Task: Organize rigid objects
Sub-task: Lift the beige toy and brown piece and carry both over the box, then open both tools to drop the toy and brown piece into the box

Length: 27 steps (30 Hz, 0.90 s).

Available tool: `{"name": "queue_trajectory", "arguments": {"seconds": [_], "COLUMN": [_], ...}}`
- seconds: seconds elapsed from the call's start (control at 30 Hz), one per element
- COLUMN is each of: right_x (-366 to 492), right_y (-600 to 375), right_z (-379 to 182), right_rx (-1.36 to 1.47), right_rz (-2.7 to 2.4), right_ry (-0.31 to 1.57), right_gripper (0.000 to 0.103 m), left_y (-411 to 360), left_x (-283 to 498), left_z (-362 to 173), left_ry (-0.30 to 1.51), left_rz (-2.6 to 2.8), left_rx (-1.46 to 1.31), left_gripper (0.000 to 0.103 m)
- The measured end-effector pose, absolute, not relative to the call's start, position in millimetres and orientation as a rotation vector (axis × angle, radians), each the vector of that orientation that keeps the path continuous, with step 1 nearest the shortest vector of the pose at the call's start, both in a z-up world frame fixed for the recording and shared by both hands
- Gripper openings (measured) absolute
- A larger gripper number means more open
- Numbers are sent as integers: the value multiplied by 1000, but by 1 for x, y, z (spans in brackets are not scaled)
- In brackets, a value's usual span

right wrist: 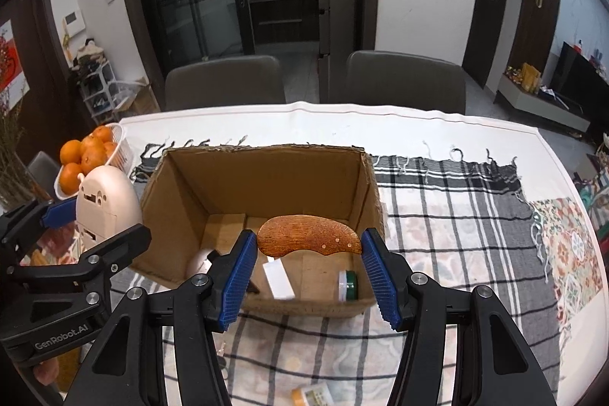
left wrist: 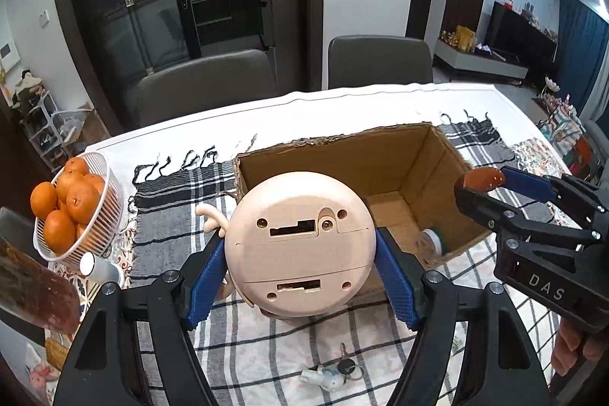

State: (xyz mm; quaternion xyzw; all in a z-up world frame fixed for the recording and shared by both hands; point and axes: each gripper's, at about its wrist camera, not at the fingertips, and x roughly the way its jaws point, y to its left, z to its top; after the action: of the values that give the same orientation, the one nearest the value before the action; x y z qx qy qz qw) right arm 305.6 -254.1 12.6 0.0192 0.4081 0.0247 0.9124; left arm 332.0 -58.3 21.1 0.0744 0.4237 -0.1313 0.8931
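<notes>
We are seeing two grippers, both loaded. The left gripper (left wrist: 300,276) is pinching one round cream plastic toy (left wrist: 298,246) between its blue pads, underside toward the camera, held over the near left corner of the box. The right gripper (right wrist: 308,269) is pinching one curved wooden piece (right wrist: 309,235) end to end between its pads, hanging above the open box.

We are counting one cardboard box (right wrist: 266,174), open on top, sitting on the checked cloth (right wrist: 449,200). Inside it we are making out four things: one white rectangular block (right wrist: 279,278) lying flat near the front wall, one small green-and-white round container (right wrist: 348,286) on its side in the near right corner, one pale rounded object (right wrist: 198,263) at the near left, partly hidden by the gripper finger, and a small dark item just beside it that we cannot identify.

One white slatted basket (left wrist: 110,193) is standing at the table's left edge, holding oranges (left wrist: 78,200); we are counting about seven visible, with more possibly hidden beneath.

Loose on the table we are seeing one key bunch with a pale charm (left wrist: 333,373) in front of the box, one white cylinder (left wrist: 99,267) lying beside the basket, and one yellow-capped item (right wrist: 312,396) at the near edge, cut off by the frame.

Two grey chairs (right wrist: 224,82) are standing behind the table.
</notes>
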Motion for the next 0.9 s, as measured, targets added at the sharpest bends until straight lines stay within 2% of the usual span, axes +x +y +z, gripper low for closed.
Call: {"name": "queue_trajectory", "arguments": {"seconds": [0.6,0.9], "right_x": [355,347], "right_y": [-260,-265], "right_z": [-17,-23], "right_rx": [74,65], "right_rz": [108,66], "right_ry": [988,995], "right_gripper": [59,60], "left_y": [-75,-74], "left_x": [378,359], "left_z": [-11,-2], "left_ry": [1070,993], "left_rz": [-301,-261], "left_rx": [205,233], "left_gripper": [74,75]}}
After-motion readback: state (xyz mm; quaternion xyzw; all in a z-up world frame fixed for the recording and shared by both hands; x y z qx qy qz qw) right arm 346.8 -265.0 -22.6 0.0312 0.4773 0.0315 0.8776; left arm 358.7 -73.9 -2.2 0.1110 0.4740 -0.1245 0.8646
